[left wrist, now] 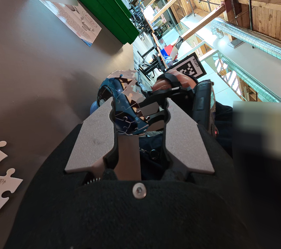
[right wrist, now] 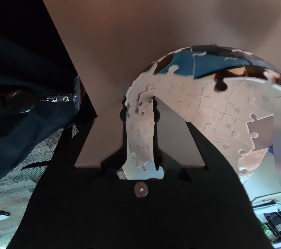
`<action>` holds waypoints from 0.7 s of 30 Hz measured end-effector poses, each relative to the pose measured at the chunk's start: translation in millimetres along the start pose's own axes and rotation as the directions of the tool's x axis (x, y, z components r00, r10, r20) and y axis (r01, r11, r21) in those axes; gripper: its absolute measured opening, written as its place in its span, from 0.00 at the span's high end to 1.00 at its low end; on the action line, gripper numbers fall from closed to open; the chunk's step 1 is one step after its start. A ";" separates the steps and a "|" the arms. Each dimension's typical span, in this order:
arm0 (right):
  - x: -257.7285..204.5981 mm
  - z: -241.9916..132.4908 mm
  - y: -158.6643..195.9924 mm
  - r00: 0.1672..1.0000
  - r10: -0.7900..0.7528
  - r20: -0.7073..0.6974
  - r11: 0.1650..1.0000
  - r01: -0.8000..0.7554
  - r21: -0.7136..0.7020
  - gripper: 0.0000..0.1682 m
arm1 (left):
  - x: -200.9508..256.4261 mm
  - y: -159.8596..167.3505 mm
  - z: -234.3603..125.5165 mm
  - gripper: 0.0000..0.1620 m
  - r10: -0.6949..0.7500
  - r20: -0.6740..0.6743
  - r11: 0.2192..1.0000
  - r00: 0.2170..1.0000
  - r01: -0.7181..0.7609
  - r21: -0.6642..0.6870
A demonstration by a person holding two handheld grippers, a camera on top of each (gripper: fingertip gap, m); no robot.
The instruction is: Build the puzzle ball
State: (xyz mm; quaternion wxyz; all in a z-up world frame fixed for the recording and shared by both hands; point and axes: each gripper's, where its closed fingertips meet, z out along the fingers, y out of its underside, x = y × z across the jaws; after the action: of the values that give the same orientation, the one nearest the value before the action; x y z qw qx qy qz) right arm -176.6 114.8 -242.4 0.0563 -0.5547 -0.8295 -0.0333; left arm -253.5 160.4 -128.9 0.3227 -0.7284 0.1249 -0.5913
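Note:
The half-built puzzle ball (left wrist: pixel 121 114) is a curved shell, blue, black and tan on its outer side. In the right wrist view its white numbered inner side (right wrist: pixel 212 105) shows. My right gripper (right wrist: pixel 139 105) is shut on the shell's rim strip and holds it in the air over the table edge. In the left wrist view, my left gripper (left wrist: pixel 139 100) is open wide, its jaws around the shell and the right gripper's fingers (left wrist: pixel 149 108). The left finger's tip is right beside the shell's outer side; I cannot tell if it touches.
Loose white-backed puzzle pieces (left wrist: pixel 9 181) lie on the grey table (left wrist: pixel 38 89) at lower left. A printed instruction sheet (left wrist: pixel 76 19) and a green bin (left wrist: pixel 106 6) are farther back. A person's dark clothing and a badge reel (right wrist: pixel 19 100) are close by. My hands' fingertips stand some 15 cm from each other.

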 end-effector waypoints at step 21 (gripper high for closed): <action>-16.8 -19.5 -7.8 0.989 0.009 0.150 0.992 -0.028 0.120 0.90 | -0.2 2.5 2.4 0.62 -0.001 -0.003 1.000 1.000 0.001 -0.012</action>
State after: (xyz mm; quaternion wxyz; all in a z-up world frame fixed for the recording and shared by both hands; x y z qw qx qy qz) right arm -176.4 94.1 -225.2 0.0282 -0.5588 -0.8267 0.0595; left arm -250.7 159.4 -130.8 0.3179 -0.7296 0.1285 -0.5917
